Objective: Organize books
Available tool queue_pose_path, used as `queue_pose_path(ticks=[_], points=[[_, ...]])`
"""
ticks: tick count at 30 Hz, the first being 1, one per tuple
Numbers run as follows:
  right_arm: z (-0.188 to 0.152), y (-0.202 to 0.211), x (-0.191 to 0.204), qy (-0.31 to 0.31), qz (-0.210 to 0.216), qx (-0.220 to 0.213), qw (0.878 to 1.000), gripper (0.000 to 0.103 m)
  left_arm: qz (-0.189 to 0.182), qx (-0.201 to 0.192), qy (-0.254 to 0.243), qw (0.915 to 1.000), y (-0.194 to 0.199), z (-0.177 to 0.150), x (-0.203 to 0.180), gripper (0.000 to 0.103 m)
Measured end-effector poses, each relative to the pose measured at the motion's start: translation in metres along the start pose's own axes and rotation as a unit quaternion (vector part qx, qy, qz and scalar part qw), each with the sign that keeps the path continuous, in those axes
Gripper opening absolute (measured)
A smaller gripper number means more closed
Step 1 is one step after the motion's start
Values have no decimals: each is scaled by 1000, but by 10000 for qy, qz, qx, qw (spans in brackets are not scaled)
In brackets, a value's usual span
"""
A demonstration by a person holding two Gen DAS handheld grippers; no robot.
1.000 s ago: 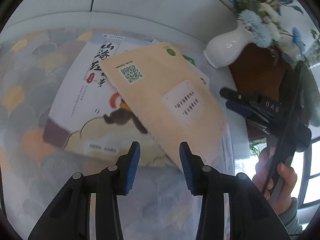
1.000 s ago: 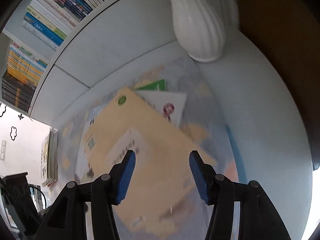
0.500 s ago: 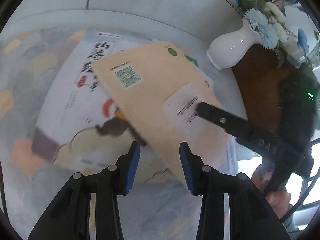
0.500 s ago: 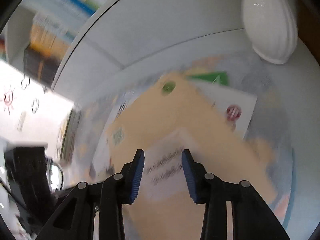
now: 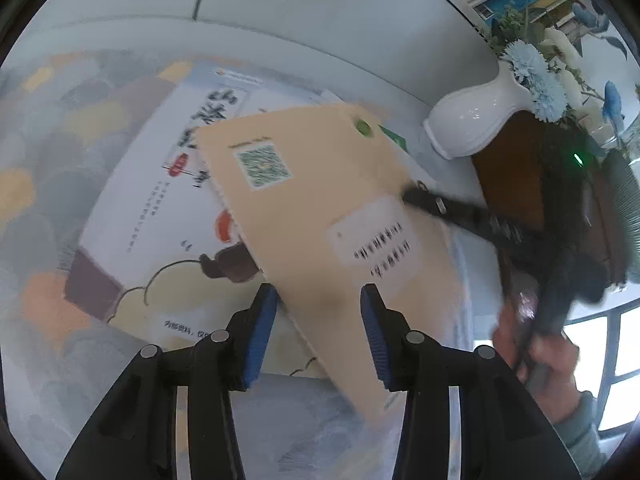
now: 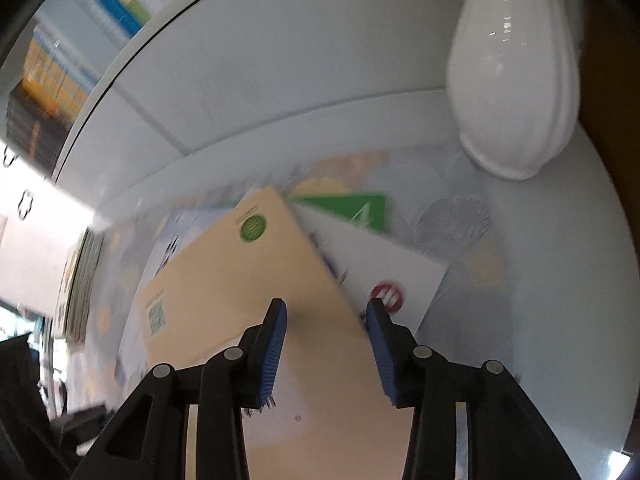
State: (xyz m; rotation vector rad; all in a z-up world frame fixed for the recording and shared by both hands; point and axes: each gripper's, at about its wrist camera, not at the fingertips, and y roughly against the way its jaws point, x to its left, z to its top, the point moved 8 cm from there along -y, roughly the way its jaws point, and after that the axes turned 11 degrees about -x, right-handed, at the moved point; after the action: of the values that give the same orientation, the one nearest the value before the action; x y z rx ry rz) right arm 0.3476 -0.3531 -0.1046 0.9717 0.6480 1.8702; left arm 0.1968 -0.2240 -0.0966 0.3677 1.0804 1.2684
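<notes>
The tan book (image 5: pixel 320 216) lies skewed on top of an illustrated white book (image 5: pixel 160 216) on the patterned tablecloth (image 5: pixel 40 184), with a green-cornered book (image 6: pixel 352 208) and a white sheet or cover with a red mark (image 6: pixel 392 280) partly under its far side. The step in hand appears to be squaring or taking up this top book. To do it well, the right gripper (image 6: pixel 326 344) should settle on the book's right edge before closing, take a firm bite well onto the cover, and move it slowly so the books beneath are not dragged out of line; the white vase (image 6: pixel 516 80) stands near and should be given room. The right gripper's jaws are opening; they straddle the book's right edge, and no pad is seen pressing on it. In the left wrist view its black tip lies at that same edge. The left gripper (image 5: pixel 318 332) hangs over the book's near portion, its blue pads (image 5: pixel 260 328) partly spread and holding nothing; whether they touch the cover cannot be told.
</notes>
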Motion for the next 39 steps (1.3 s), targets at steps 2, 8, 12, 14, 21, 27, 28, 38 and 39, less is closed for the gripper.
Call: queue_pose_path(ticks=[2,8,12,14,21,27,28,38,39], points=[[-16,6,7,240,-3,101,9997,42,75,76,-126,9999,7,-6,4,40],[-99,52,25,-35,408,302,9987,43,257,491,-434,9975,47,-71,27,40],[-169,83,42,-152,641,568,9962,48,361,640,-492,9961,75,-115,39,40],[-198,96,53,-113,890,846,9924,50,320,683,-357,9965,85,-133,43,40],[-217,98,49,-397,1052,534,9922,50,125,532,153,9984,89,-151,51,40],[-196,119,54,-1361,1795,541,9728,54,-22,409,312,9987,103,-153,63,40],[-190,132,57,-1611,2153,450,9621,53,31,361,311,9989,109,-152,67,40],[-159,187,195,-977,3212,51,9420,53,577,-854,950,9901,239,-111,166,40],[-163,184,214,-908,3324,158,9386,53,646,-938,1005,9884,248,-109,177,40]])
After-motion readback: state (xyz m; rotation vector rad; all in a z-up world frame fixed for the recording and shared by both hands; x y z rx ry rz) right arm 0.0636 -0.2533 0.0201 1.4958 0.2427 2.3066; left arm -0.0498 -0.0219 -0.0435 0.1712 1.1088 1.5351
